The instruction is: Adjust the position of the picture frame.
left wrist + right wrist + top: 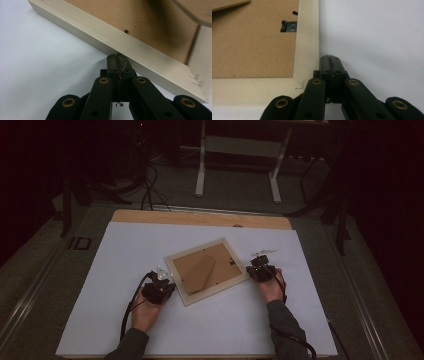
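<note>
A pale wooden picture frame (206, 268) lies face down on the white table, turned at an angle, its brown backing board and folded stand facing up. My left gripper (161, 290) is at the frame's near-left side; its jaws are shut, tips (118, 58) right against the frame's pale side wall (95, 37). My right gripper (261, 270) sits at the frame's right corner, jaws shut, tips (330, 58) beside the frame's rail (308, 37). A small metal hanger clip (289, 26) sits on the backing board near that rail. Nothing is between either pair of jaws.
The white sheet (125, 270) covers the table, with a wooden strip (200, 217) at its far edge. Beyond it stand a white desk frame (240, 160) and cables (150, 190) on the dark floor.
</note>
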{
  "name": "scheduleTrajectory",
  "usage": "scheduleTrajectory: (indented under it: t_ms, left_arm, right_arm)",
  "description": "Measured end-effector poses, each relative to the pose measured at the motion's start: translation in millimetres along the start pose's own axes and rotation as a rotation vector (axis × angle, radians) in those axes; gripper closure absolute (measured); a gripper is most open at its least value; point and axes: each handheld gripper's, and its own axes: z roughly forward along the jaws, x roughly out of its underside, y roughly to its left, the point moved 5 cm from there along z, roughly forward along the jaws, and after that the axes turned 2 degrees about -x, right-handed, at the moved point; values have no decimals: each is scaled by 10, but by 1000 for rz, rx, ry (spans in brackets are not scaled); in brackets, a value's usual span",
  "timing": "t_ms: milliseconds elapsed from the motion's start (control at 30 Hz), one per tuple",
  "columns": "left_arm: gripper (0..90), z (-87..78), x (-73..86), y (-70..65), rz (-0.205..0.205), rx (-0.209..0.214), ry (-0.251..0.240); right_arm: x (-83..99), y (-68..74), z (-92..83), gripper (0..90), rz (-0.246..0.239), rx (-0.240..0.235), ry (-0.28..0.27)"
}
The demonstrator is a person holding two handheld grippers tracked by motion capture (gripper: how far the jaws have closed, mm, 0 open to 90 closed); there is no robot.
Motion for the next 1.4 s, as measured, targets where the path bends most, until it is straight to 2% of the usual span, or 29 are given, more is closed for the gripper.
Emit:
scheduleTrajectory:
  t_ms: [333, 633, 800, 933, 1100, 1400]
  left_arm:
    - [900, -13, 22, -27, -15, 7, -4]
    - [900, 5, 14, 21, -36, 21, -12]
    - [900, 23, -8, 47, -25, 0, -15]
    - [900, 36, -18, 72, -35, -4, -23]
    - [900, 43, -15, 91, -58, -11, -36]
    - [900, 50, -4, 147, -122, 12, -55]
  right_arm:
    - [150, 38, -110, 900, 28, -30, -9]
    - [243, 74, -171, 900, 60, -26, -28]
    - [301, 97, -210, 900, 62, -38, -36]
    - [333, 117, -231, 900, 66, -43, -41]
    - [390, 150, -266, 900, 64, -53, -53]
    - [465, 204, -314, 900, 59, -74, -63]
